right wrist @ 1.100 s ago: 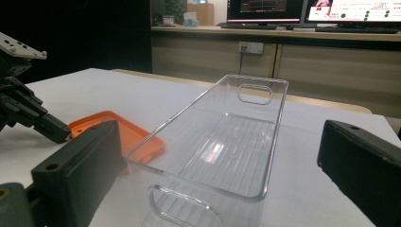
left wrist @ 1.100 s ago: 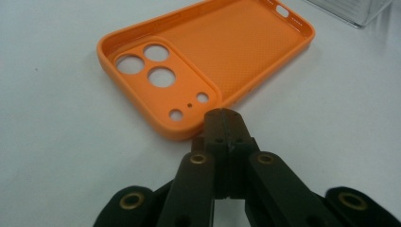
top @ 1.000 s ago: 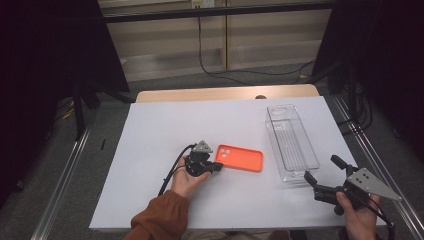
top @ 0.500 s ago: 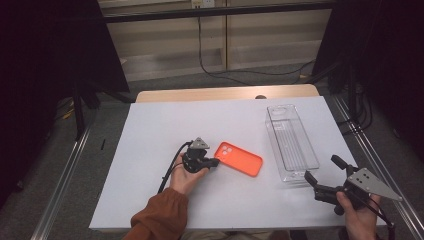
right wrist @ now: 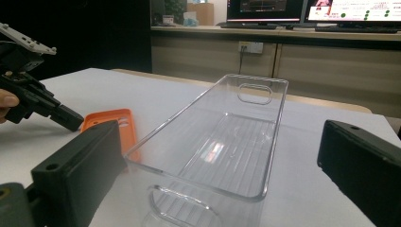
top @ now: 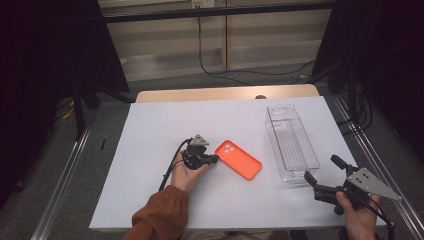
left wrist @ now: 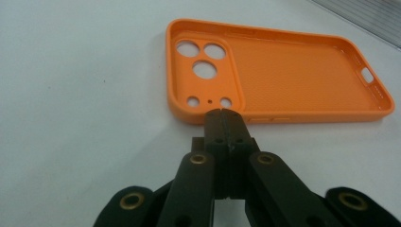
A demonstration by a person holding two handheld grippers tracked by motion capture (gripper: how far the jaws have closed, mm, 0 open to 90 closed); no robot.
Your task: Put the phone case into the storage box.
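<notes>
Phone case: orange phone case (top: 238,159) lies near the middle of the white table (top: 150,130), open side up, camera cut-outs toward the left gripper; it lies at a slant, its far end toward the clear bin.
Left gripper: left gripper (top: 212,159) has its jaws pressed together with nothing between them; the tips meet the case's long side rim just below the camera cut-outs, as the left gripper view (left wrist: 223,115) shows.
Left hand: left hand (top: 186,172) wraps the gripper body from below, forearm in a rust sleeve (top: 159,216) coming up from the table's near edge, the tool pointing right along the tabletop.
Right gripper: right gripper (top: 324,169) has its jaws spread wide, empty, aimed at the near end of the bin.
Right hand: right hand (top: 357,217) holds it low at the table's near right corner.
Bin: clear plastic bin (top: 291,141) stands lengthwise at the right, just beside the case but apart from it, and empty (right wrist: 222,142).
</notes>
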